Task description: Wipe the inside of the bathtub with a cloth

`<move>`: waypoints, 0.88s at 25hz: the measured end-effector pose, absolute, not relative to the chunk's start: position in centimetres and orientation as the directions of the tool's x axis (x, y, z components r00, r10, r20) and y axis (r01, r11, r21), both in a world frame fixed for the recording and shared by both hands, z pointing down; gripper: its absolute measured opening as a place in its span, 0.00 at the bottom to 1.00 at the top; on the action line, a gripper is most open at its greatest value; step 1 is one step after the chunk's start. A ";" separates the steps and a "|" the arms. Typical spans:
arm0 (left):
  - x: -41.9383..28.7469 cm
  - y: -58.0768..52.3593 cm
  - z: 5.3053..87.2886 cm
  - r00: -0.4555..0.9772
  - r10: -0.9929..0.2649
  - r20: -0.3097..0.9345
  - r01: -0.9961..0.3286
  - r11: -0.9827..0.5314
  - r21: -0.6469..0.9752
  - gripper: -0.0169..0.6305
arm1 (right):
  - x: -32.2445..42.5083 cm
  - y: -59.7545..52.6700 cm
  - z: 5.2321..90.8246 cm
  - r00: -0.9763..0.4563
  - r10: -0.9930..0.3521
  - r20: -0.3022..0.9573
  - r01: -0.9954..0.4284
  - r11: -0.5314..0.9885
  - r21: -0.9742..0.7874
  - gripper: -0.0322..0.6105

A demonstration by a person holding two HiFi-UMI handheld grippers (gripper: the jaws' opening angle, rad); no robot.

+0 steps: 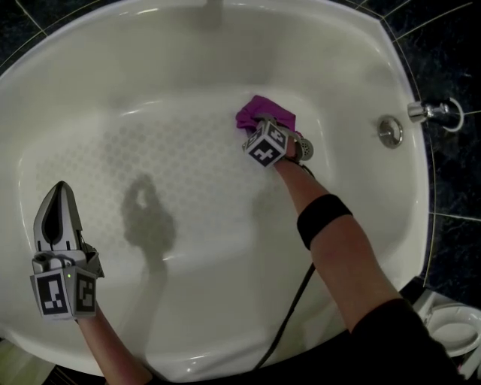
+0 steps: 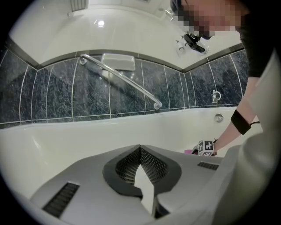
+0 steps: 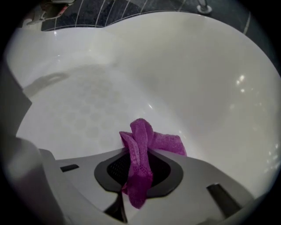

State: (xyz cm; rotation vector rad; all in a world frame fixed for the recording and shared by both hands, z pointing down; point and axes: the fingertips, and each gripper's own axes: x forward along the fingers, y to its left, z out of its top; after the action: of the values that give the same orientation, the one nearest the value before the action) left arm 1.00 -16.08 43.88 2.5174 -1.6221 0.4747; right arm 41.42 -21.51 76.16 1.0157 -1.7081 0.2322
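Cloth (image 1: 267, 113), purple, is pinched in the right gripper (image 3: 138, 163) and lies against the patterned floor of the bathtub (image 1: 225, 45), near the far end. Left gripper (image 1: 60, 189) hangs over the near-left floor, jaws pressed together, nothing between them.

Head view: right hand-held gripper (image 1: 261, 129) tips not visible, buried under its own marker cube (image 1: 267, 144) and the purple cloth (image 1: 272, 113); the near part of the cloth is covered in turn. Round metal fitting (image 1: 306, 149) just beside the cube, half hidden, type not determinable. Bathtub (image 1: 225, 19) rim cut off at left and bottom edges. Black cable (image 1: 289, 316) exits at bottom edge, end unseen. White rounded object (image 1: 455, 331) in lower right corner, cropped, unidentified. Left gripper view: cloth is only a pink sliver behind the cube, too small for detail.
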 end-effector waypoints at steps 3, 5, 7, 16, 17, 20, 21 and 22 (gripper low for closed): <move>1.3 -16.0 43.7 0.386 -0.866 0.316 -0.897 -0.433 -0.091 0.03 | 49.3 -19.4 76.8 0.054 -0.477 0.877 -0.775 0.534 0.338 0.19; 1.7 -16.1 43.3 0.390 -0.867 0.309 -0.896 -0.435 -0.091 0.03 | 53.2 -18.1 77.0 0.103 -0.463 0.880 -0.827 0.451 0.334 0.19; 1.8 -16.1 43.2 0.391 -0.868 0.306 -0.895 -0.436 -0.094 0.03 | 55.4 -17.2 77.2 0.126 -0.463 0.877 -0.857 0.395 0.332 0.19; 2.2 -16.2 42.2 0.408 -0.872 0.272 -0.886 -0.450 -0.115 0.03 | 48.7 -19.7 73.6 0.096 -0.576 0.812 -0.754 0.491 0.437 0.19; 2.1 -16.2 42.1 0.405 -0.875 0.267 -0.889 -0.445 -0.110 0.03 | 45.0 -20.3 72.5 0.031 -0.613 0.790 -0.705 0.547 0.452 0.19; 1.5 -16.1 42.1 0.395 -0.881 0.260 -0.892 -0.435 -0.122 0.03 | 31.8 -19.9 70.2 -0.196 -0.624 0.757 -0.525 0.719 0.456 0.19; 1.3 -16.2 42.0 0.395 -0.882 0.258 -0.890 -0.437 -0.133 0.03 | 27.4 -19.5 69.6 -0.265 -0.603 0.752 -0.467 0.763 0.447 0.19; 1.1 -16.2 41.9 0.394 -0.883 0.255 -0.888 -0.437 -0.141 0.03 | 23.1 -19.0 69.2 -0.328 -0.578 0.748 -0.418 0.798 0.433 0.19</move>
State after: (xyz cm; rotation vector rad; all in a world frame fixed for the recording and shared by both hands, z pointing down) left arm 1.13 -16.19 41.87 2.6074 -1.6576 0.4598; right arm 23.05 -19.00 69.17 0.7449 -1.9680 -0.1970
